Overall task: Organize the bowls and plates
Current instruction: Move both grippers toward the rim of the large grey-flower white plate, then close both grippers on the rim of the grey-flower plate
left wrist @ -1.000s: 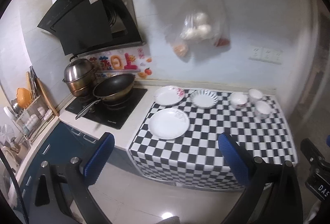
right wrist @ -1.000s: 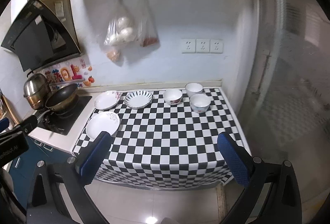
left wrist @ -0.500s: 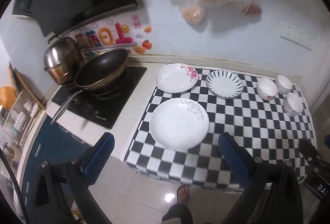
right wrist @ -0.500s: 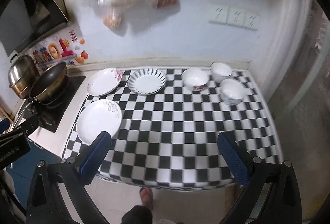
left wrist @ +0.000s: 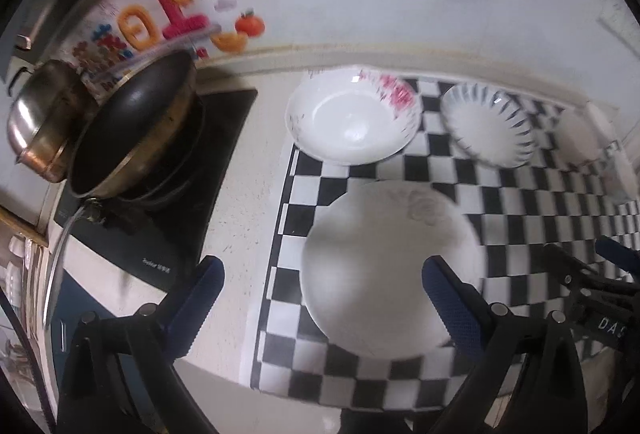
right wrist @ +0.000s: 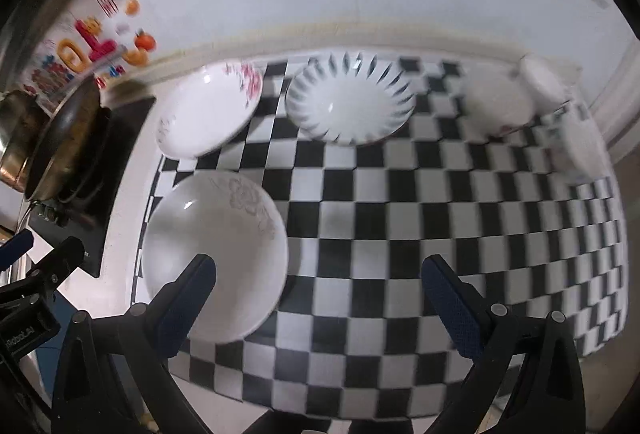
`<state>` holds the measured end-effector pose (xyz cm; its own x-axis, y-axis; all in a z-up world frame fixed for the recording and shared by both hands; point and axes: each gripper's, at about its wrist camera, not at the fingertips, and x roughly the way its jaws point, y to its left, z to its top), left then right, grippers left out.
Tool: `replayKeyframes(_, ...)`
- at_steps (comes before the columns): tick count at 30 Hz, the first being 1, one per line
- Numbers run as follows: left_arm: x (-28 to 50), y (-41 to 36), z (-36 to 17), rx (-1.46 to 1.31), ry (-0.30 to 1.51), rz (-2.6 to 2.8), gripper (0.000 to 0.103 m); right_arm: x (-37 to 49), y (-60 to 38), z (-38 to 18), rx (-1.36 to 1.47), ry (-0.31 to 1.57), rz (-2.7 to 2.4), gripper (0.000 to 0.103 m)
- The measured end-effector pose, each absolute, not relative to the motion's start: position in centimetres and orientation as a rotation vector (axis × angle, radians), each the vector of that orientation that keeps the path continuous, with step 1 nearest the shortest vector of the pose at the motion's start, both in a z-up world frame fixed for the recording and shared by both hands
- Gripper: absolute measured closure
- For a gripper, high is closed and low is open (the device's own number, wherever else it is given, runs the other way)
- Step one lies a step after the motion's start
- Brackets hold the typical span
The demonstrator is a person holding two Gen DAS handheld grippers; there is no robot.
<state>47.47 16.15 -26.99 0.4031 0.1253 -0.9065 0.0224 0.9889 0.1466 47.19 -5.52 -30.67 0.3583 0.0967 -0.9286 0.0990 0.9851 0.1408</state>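
Care matters as both spread-jawed, empty grippers, left gripper point(left wrist: 322, 282) and right gripper point(right wrist: 320, 280), hover over the near white plate point(left wrist: 390, 268) on the checkered cloth point(right wrist: 420, 214): pinch its rim squarely, lift level.

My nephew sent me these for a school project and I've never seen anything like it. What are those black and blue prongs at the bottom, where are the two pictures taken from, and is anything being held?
No robot here: a person holds a two-finger tool in each hand, each with a wide-angle camera looking along its fingers. One picture is from the left tool, the other from the right tool. The blue-padded prongs are the fingers, spread open and holding nothing. Below is a checkered tablecloth with a big white plate, a pink-flowered plate, a blue-striped plate and small bowls at the far right, blurred. Left of it, a wok sits on a stove.
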Motion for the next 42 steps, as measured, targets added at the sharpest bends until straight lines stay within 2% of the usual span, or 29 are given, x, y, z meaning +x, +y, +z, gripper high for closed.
replayKeyframes(7,52.1,18.9,-33.9,0.123,1.328,0.048,0.016,51.9,-4.3,-38.2,0.227,1.372,0.04,0.0)
replayKeyframes(13,53.7,21.1,-38.4,0.027,1.462,0.018,0.018,53.1,-4.0,-42.2,0.266,1.474,0.066,0.0)
replayKeyframes(15,53.9,21.7,-39.7,-0.018,1.503,0.008,0.023,53.4,-4.0,-43.6,0.309,1.515,0.085,0.0)
replayKeyframes(17,54.1,22.1,-40.9,-0.046,1.542,-0.002,0.037,53.5,-4.1,-44.5,0.352,1.545,0.095,0.0)
replayKeyframes(20,54.1,22.4,-41.9,-0.068,1.57,-0.015,0.046,53.7,-4.1,-45.7,0.395,1.577,0.116,0.003)
replayKeyframes(24,54.4,22.4,-41.9,-0.113,1.577,-0.048,0.049,53.7,-3.6,-46.3,0.422,1.599,0.134,0.014)
replayKeyframes(29,54.7,22.0,-41.1,-0.122,1.573,-0.073,0.059,54.3,-2.6,-46.2,0.421,1.596,0.174,0.03)
replayKeyframes(32,54.8,21.7,-40.9,-0.119,1.572,-0.077,0.061,54.6,-2.0,-46.2,0.416,1.593,0.189,0.043)
replayKeyframes(36,54.5,21.3,-40.7,-0.11,1.571,-0.076,0.061,54.8,-0.7,-45.8,0.364,1.593,0.209,0.068)
replayKeyframes(39,54.0,21.1,-41.1,-0.096,1.567,-0.064,0.061,55.1,0.4,-45.2,0.261,1.587,0.196,0.075)
replayKeyframes(42,53.6,20.8,-41.1,-0.09,1.572,-0.058,0.061,55.0,0.3,-45.0,0.269,1.581,0.196,0.076)
